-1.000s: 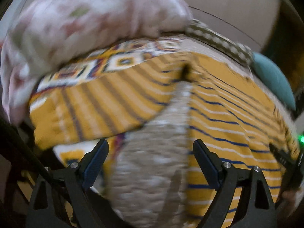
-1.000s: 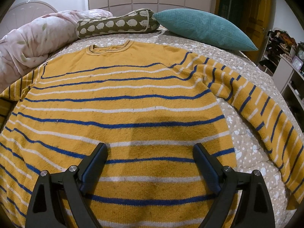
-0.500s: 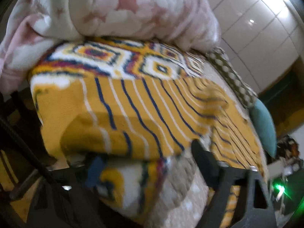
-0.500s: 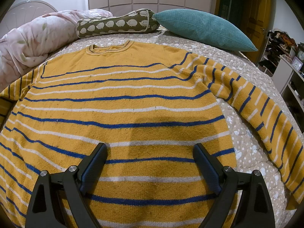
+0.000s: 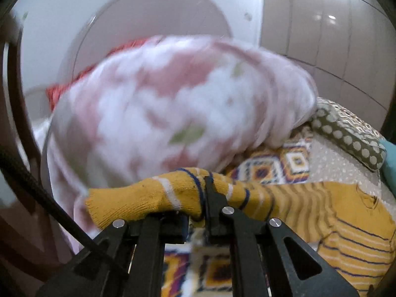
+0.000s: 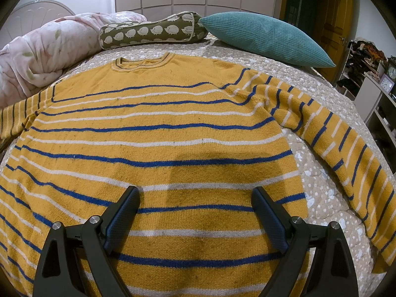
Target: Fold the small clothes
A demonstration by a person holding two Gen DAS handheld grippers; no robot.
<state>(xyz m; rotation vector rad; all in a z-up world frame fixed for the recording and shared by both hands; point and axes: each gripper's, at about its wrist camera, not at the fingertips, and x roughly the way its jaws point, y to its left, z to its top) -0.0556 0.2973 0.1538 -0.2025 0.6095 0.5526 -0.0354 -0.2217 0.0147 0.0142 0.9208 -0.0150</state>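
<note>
A yellow sweater (image 6: 158, 143) with blue and white stripes lies flat on the bed, neck toward the pillows. Its right sleeve (image 6: 346, 153) stretches out over the dotted bedspread. In the left wrist view my left gripper (image 5: 201, 198) is shut on the left sleeve's cuff (image 5: 148, 195), which is lifted off the bed and drapes across the closed jaws; the sleeve runs back to the sweater body (image 5: 346, 222). My right gripper (image 6: 194, 212) hovers open just above the sweater's lower front, with nothing between its fingers.
A pink floral duvet (image 5: 173, 113) is bunched close behind the lifted cuff. A hedgehog-print cushion (image 6: 151, 33) and a teal pillow (image 6: 267, 37) lie at the head of the bed. A patterned blanket (image 5: 272, 165) lies under the sleeve. Shelves (image 6: 371, 86) stand at the right.
My left gripper closed on the left sleeve's cuff and rose with it, tilting up toward the duvet. The right gripper and the sweater body stayed still.
</note>
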